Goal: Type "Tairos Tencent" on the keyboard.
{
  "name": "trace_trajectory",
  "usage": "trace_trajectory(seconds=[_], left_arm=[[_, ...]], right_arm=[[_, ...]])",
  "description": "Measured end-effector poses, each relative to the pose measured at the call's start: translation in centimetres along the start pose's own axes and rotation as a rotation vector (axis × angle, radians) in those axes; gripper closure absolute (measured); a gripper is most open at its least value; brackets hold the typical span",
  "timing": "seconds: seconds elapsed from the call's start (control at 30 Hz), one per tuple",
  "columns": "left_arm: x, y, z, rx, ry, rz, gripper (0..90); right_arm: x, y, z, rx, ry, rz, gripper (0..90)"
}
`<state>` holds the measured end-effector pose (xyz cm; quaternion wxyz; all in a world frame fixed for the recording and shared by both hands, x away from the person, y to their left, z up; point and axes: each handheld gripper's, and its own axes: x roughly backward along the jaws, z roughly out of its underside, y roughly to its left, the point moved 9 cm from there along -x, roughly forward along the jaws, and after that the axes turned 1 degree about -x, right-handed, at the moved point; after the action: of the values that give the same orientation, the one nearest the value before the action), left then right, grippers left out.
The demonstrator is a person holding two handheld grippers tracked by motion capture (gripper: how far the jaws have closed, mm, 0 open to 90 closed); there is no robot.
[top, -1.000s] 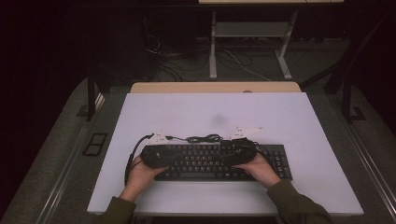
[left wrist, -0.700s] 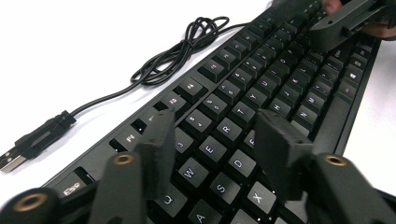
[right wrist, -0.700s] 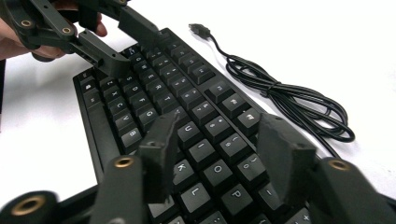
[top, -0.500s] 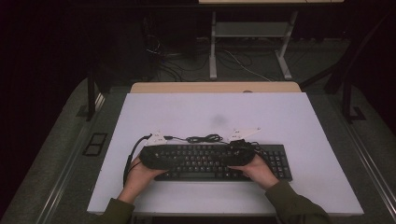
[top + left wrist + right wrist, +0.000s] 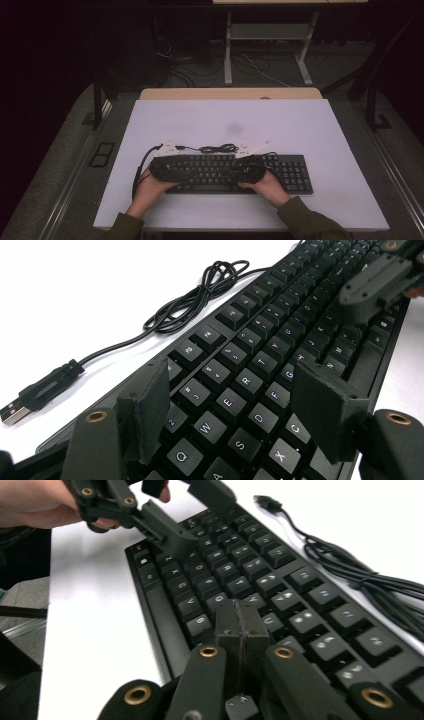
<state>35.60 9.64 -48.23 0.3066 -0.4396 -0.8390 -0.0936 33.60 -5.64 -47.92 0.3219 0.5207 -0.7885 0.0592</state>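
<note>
A white table [image 5: 310, 125] carries a black keyboard [image 5: 295, 172] and its coiled cable [image 5: 217, 148].

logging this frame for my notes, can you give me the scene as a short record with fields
work in hand: both grippers over a black keyboard on a white table
left gripper: jaws apart, have just been opening, over the letter keys, nothing between the pads
right gripper: jaws have just closed, pads together, tip at the keys, holding nothing
cable: black, loosely coiled, on the table behind the keyboard
usb plug: loose on the table, not plugged in
</note>
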Motion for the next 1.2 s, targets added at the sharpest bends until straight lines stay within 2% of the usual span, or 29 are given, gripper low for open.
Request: trace_trajectory(seconds=[0.13,0.37,0.93,1.2], left_arm=[[0.0,0.0,0.0,0.002,0.000,-0.001,30.7],[0.0,0.0,0.0,0.001,-0.002,-0.002,30.1],[-0.1,0.0,0.1,0.000,0.000,-0.001,29.9],[-0.1,-0.1,0.1,-0.001,0.000,-0.003,29.9]], right_arm=[[-0.3,0.5,0.1,-0.005,0.014,-0.013,89.3],[-1.0,0.9,0.4,0.002,0.033,-0.008,89.2],[-2.2,1.1,1.2,0.019,0.107,0.027,89.2],[-2.1,1.1,1.1,0.024,0.104,0.027,89.2]])
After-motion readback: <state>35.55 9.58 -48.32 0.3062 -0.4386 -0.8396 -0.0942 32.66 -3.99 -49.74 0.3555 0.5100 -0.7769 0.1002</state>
